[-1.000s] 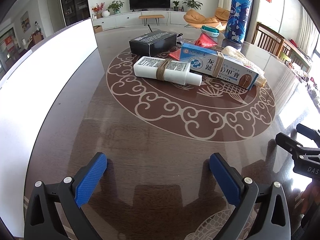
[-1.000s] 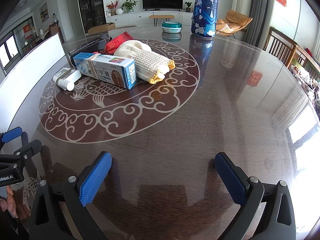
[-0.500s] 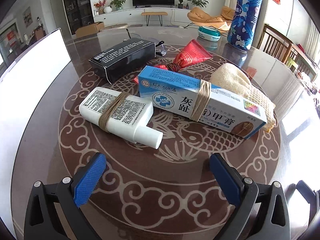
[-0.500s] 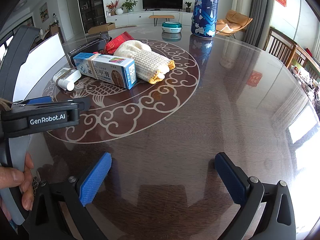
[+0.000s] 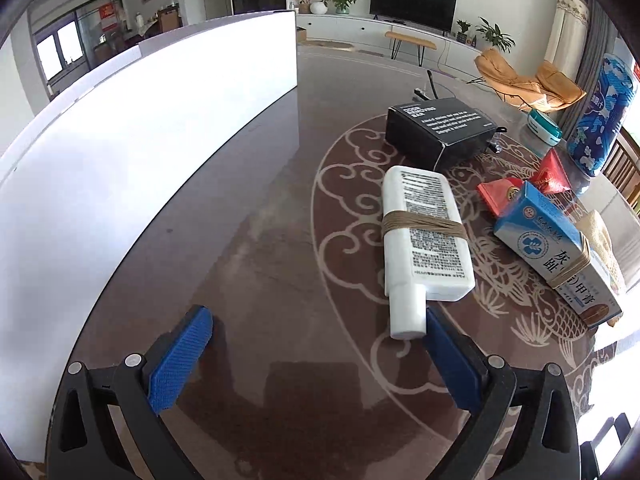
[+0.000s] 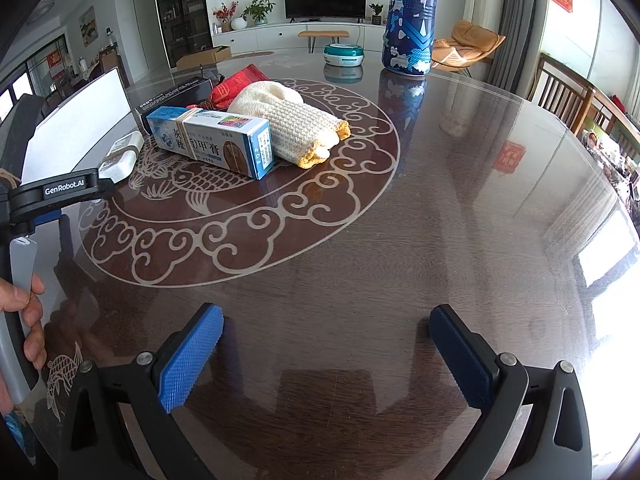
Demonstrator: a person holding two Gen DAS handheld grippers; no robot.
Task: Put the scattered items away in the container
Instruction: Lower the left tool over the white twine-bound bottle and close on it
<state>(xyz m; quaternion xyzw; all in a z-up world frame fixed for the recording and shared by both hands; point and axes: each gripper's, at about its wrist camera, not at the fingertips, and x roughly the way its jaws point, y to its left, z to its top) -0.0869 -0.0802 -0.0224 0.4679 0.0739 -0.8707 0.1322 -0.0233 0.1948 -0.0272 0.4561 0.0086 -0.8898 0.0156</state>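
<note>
Both hand-held grippers (image 5: 316,344) (image 6: 326,344) gape over bare table (image 6: 440,220).

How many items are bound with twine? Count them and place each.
2. The white bottle lies just ahead of the left tongs; the blue box lies to its right, against the knitted cloth. Others may be hidden.

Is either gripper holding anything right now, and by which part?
Nothing is held. The left gripper is open, its right finger beside the white bottle's cap. The right gripper is open over bare table.
</note>
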